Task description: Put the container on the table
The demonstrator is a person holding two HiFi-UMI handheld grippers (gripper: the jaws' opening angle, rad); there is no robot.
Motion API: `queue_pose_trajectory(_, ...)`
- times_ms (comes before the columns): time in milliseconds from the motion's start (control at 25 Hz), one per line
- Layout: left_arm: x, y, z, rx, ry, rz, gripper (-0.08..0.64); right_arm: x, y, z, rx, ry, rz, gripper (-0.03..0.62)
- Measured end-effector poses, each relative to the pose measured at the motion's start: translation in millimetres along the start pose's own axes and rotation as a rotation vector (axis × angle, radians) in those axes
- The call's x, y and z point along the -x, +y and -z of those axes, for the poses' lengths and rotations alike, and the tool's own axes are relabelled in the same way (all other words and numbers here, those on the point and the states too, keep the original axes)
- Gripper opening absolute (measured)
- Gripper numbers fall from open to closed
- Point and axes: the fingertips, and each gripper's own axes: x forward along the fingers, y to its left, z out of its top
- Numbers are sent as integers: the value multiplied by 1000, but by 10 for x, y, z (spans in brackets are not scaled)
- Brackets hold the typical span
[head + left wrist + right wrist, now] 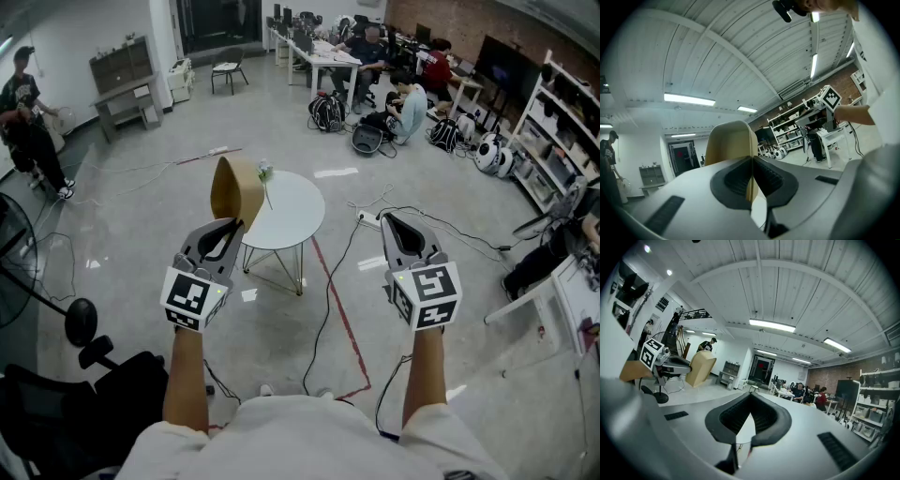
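Head view: container held up at the table's rim.
Here a tan, smooth, curved-walled container (pixel 234 190) is seen pinched by the left gripper (pixel 228 228), at the left rim of a round white table (pixel 298 217). In the left gripper view its thin wall is clamped between ribbed black pads. In the right gripper view the right gripper (pixel 750 399) is shown closed on nothing.

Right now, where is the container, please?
In the head view, the container is pinched in the left claw, by the left edge of the round table.

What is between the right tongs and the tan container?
Just air between the right tongs and the container, in the right gripper view. The head view shows the white table lower down there.
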Motion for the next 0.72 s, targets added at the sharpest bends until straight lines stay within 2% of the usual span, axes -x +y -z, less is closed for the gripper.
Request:
queue_pose_trajectory(240,-131,-254,-100,-6,9,-31,26,131,-313,116,-7,-50,-9,14)
queue_pose_trajectory(360,-292,-363,-97,-15,25,-30,26,89,-440,206,-1,-43,-33,14)
queue_pose_trajectory(560,-692,-342,14,-21,39,-22,26,-238,-699,405,-29,-24,-51,14)
queue_pose_trajectory(720,-1130,-103,204,-10,29,-19,26,-714,-870,574,-39,-4,-49,14)
